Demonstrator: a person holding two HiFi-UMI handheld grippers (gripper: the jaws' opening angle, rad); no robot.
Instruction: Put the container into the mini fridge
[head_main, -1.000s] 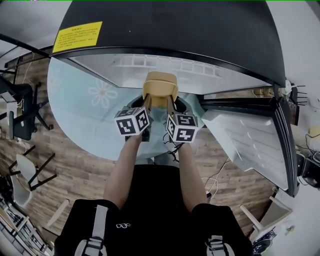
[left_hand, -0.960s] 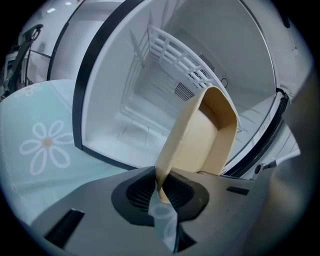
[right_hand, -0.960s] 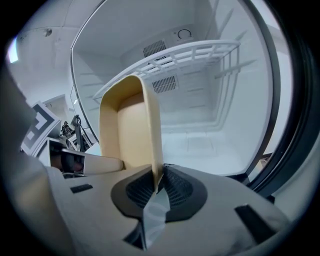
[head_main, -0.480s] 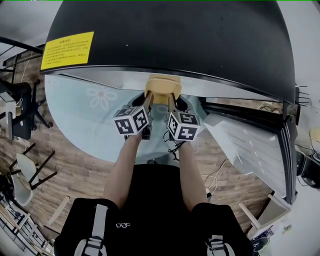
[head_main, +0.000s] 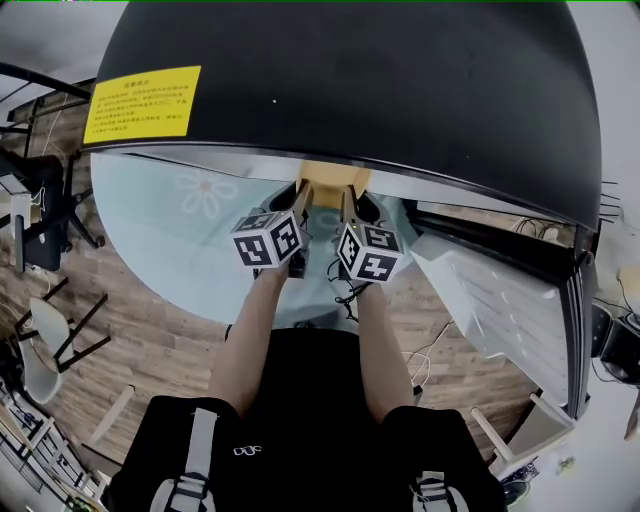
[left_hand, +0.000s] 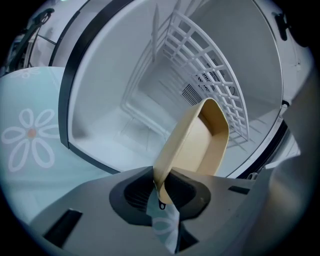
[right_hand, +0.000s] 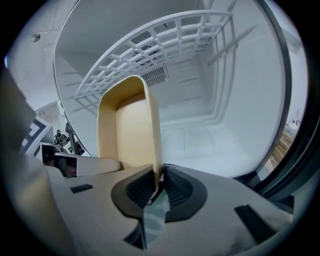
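Observation:
A tan open container (left_hand: 200, 145) hangs inside the white mini fridge (left_hand: 100, 125), held by its two side walls below the wire shelf (left_hand: 210, 75). My left gripper (left_hand: 159, 192) has the container's left wall between its jaws. Those jaws are opening, and a gap shows beside the wall. My right gripper (right_hand: 156, 187) is shut on the container's (right_hand: 127, 130) right wall. In the head view both grippers, left (head_main: 300, 203) and right (head_main: 350, 205), reach under the fridge's black top (head_main: 350, 80). Only a sliver of the container (head_main: 327, 187) shows there.
The fridge door (head_main: 500, 290) stands open at the right. A light blue mat with a flower print (head_main: 180, 220) lies in front of the fridge on the wood floor. Chairs (head_main: 40, 340) stand at the far left. A yellow label (head_main: 140, 103) is on the fridge top.
Both grippers have carried the container forward into the fridge. It showed plainly in front of the opening before and is now almost hidden under the black top.

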